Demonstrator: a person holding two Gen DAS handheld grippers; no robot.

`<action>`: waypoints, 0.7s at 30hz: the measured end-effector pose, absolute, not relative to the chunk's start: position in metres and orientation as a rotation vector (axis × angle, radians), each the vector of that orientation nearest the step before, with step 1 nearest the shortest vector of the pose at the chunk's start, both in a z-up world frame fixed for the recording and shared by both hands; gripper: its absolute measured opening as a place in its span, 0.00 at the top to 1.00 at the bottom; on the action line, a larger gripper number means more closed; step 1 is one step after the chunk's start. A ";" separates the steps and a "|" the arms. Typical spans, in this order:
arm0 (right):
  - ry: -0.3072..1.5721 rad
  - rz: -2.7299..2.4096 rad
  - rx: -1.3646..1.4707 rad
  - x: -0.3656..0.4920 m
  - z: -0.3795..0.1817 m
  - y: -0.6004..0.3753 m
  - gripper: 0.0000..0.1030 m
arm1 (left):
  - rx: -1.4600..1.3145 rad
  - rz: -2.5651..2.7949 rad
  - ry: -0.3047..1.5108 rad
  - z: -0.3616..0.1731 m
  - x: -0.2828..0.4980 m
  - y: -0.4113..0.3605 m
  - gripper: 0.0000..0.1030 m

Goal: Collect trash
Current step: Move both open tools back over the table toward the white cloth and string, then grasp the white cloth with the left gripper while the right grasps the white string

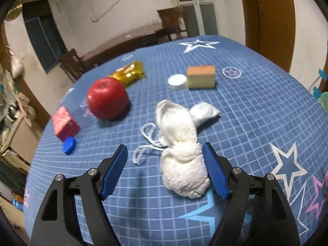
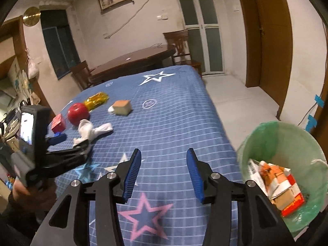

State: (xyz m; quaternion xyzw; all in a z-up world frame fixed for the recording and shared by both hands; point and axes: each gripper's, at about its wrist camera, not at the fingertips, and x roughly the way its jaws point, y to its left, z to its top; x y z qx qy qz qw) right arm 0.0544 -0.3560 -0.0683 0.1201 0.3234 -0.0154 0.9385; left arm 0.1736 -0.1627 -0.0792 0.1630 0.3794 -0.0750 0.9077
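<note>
The crumpled white cloth (image 1: pixel 182 157) is lying on the blue star-patterned tablecloth (image 1: pixel 256 123), its near, bulky end sitting between the fingers of my left gripper (image 1: pixel 165 172). That end is resting right against my right-hand blue pad (image 1: pixel 215 170), while the other pad is standing clear of it, so I am holding the jaws spread and not pinching anything. The cloth's long axis is running away from me, toward the far side of the table, with a smaller lobe branching off to the right at the far end and a white string (image 1: pixel 146 143) looping out to its left.

Beyond it, a red apple (image 1: pixel 107 98) is sitting to the left, with a yellow wrapper (image 1: pixel 129 74) behind it, a red box (image 1: pixel 64 123) and a blue cap (image 1: pixel 69 145) further left, and a sponge block (image 1: pixel 201 76) beside a white lid (image 1: pixel 177 82) farther back.

My right gripper (image 2: pixel 164 174) is hanging open and empty over the table's near edge, beside the green-lined bin (image 2: pixel 287 135) that is holding crushed cartons (image 2: pixel 280 186).
</note>
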 end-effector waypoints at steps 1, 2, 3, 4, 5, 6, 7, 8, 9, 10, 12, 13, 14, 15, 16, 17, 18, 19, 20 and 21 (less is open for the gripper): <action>0.664 -0.025 0.239 0.056 -0.069 -0.352 0.54 | 0.324 -0.180 0.785 -0.078 0.172 -0.161 0.50; 0.667 -0.019 0.234 0.057 -0.069 -0.350 0.54 | 0.310 -0.194 0.785 -0.076 0.171 -0.158 0.63; 0.670 -0.010 0.225 0.059 -0.069 -0.347 0.54 | 0.290 -0.202 0.779 -0.074 0.170 -0.153 0.73; 0.673 0.000 0.217 0.061 -0.068 -0.344 0.54 | 0.274 -0.204 0.775 -0.073 0.167 -0.149 0.75; 0.676 0.014 0.202 0.064 -0.068 -0.339 0.54 | 0.253 -0.202 0.768 -0.070 0.164 -0.142 0.76; 0.677 0.024 0.191 0.066 -0.068 -0.336 0.54 | 0.238 -0.200 0.763 -0.067 0.161 -0.137 0.77; 0.681 0.041 0.171 0.069 -0.067 -0.331 0.54 | 0.222 -0.200 0.753 -0.065 0.158 -0.129 0.78; 0.685 0.062 0.147 0.073 -0.067 -0.324 0.54 | 0.202 -0.197 0.740 -0.061 0.153 -0.116 0.78; 0.688 0.083 0.123 0.075 -0.066 -0.321 0.54 | 0.196 -0.187 0.730 -0.058 0.148 -0.106 0.78; 0.692 0.106 0.093 0.079 -0.065 -0.314 0.54 | 0.193 -0.172 0.722 -0.057 0.145 -0.096 0.78; 0.696 0.161 0.002 0.089 -0.064 -0.296 0.54 | 0.181 -0.147 0.712 -0.054 0.141 -0.074 0.78; 0.696 0.190 -0.044 0.095 -0.063 -0.288 0.53 | 0.170 -0.133 0.715 -0.054 0.139 -0.062 0.78; 0.697 0.237 -0.104 0.104 -0.063 -0.276 0.49 | 0.161 -0.124 0.721 -0.054 0.139 -0.053 0.78; 0.700 0.282 -0.150 0.113 -0.062 -0.267 0.47 | 0.146 -0.108 0.730 -0.054 0.138 -0.040 0.78; 0.699 0.321 -0.194 0.122 -0.061 -0.258 0.41 | 0.132 -0.094 0.739 -0.055 0.137 -0.030 0.78; 0.692 0.363 -0.246 0.131 -0.059 -0.249 0.38 | 0.114 -0.078 0.749 -0.056 0.136 -0.019 0.78; 0.682 0.388 -0.284 0.139 -0.058 -0.243 0.37 | 0.101 -0.071 0.752 -0.056 0.137 -0.012 0.78; 0.672 0.419 -0.331 0.150 -0.057 -0.236 0.36 | 0.086 -0.064 0.754 -0.055 0.136 -0.005 0.78; 0.674 0.442 -0.356 0.158 -0.056 -0.232 0.34 | 0.071 -0.060 0.754 -0.054 0.135 0.000 0.78; 0.693 0.492 -0.383 0.176 -0.058 -0.227 0.34 | 0.060 -0.060 0.755 -0.054 0.136 0.004 0.78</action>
